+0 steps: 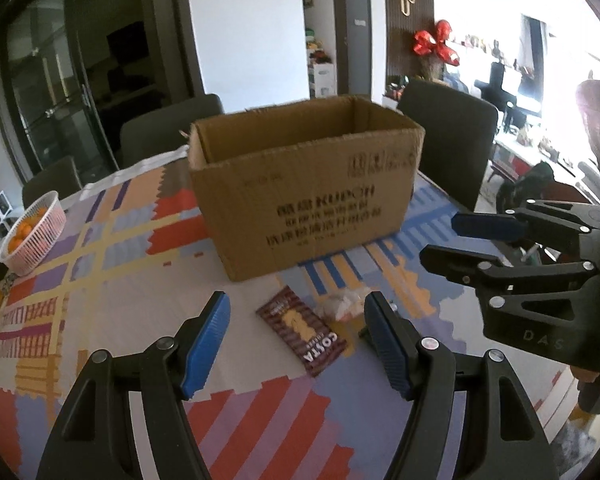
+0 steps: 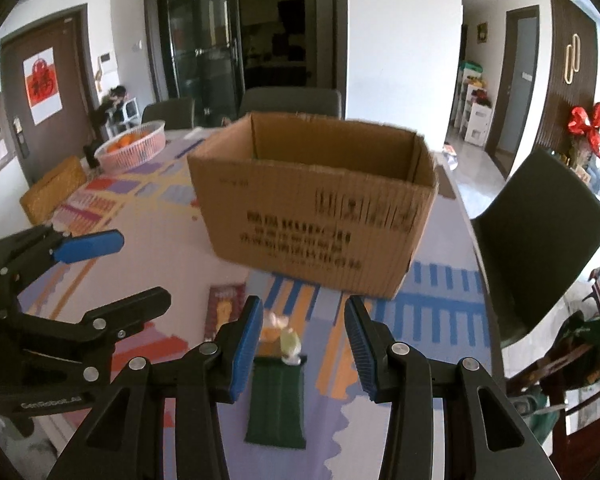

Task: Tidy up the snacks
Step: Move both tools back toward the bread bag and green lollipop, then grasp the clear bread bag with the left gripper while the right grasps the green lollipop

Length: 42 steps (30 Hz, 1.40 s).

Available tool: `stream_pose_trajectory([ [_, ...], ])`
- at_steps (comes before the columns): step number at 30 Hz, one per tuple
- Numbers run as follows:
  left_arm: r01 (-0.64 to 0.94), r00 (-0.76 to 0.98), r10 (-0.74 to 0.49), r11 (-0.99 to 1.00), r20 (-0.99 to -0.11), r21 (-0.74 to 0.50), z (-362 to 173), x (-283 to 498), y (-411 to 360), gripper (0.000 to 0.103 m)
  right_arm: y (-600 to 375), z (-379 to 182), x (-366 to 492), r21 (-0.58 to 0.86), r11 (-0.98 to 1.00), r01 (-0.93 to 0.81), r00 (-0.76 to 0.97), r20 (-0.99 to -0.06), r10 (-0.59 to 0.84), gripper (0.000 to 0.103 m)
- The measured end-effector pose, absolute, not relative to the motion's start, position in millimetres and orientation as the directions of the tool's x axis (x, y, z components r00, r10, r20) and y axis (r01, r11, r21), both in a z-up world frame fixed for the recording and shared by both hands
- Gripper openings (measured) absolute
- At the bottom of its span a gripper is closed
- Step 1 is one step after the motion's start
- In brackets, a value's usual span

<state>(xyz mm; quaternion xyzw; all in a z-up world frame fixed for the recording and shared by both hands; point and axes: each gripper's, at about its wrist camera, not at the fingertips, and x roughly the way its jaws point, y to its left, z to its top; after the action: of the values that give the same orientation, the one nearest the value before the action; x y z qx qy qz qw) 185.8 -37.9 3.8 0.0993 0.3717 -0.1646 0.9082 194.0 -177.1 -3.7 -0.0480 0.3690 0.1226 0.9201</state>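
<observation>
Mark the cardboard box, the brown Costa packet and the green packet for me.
cardboard box (image 1: 300, 200): left wrist view, printed front wall.
brown Costa packet (image 1: 302, 330): left wrist view, middle of its face.
green packet (image 2: 276, 404): right wrist view, middle of its top face.

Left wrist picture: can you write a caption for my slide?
Open left gripper hovers over a brown Costa snack packet before an open cardboard box on the colourful patterned tablecloth.

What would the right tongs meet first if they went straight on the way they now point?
Probably the small pale wrapped snack lying at the far end of the dark green packet, which sit between the open right tongs. The cardboard box stands farther on. Depth is unclear.
</observation>
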Motion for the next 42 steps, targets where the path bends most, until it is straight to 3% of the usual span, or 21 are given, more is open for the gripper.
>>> stream_pose_trajectory([
  [16,0.500,0.529,-0.278,0.865,-0.802,0.031,-58,213,-51,0.069,-168,-63,214,0.009,0.954,-0.299,0.553,-0.813,0.181,0.043],
  [31,0.587,0.516,-0.303,0.806,-0.801,0.074,-76,236,-61,0.066,-160,-94,241,-0.003,0.942,-0.336,0.478,-0.862,0.168,0.043],
  [42,0.635,0.477,-0.334,0.771,-0.813,0.056,-82,254,-69,0.061,-158,-108,264,0.048,0.935,-0.352,0.415,-0.887,0.202,0.033],
])
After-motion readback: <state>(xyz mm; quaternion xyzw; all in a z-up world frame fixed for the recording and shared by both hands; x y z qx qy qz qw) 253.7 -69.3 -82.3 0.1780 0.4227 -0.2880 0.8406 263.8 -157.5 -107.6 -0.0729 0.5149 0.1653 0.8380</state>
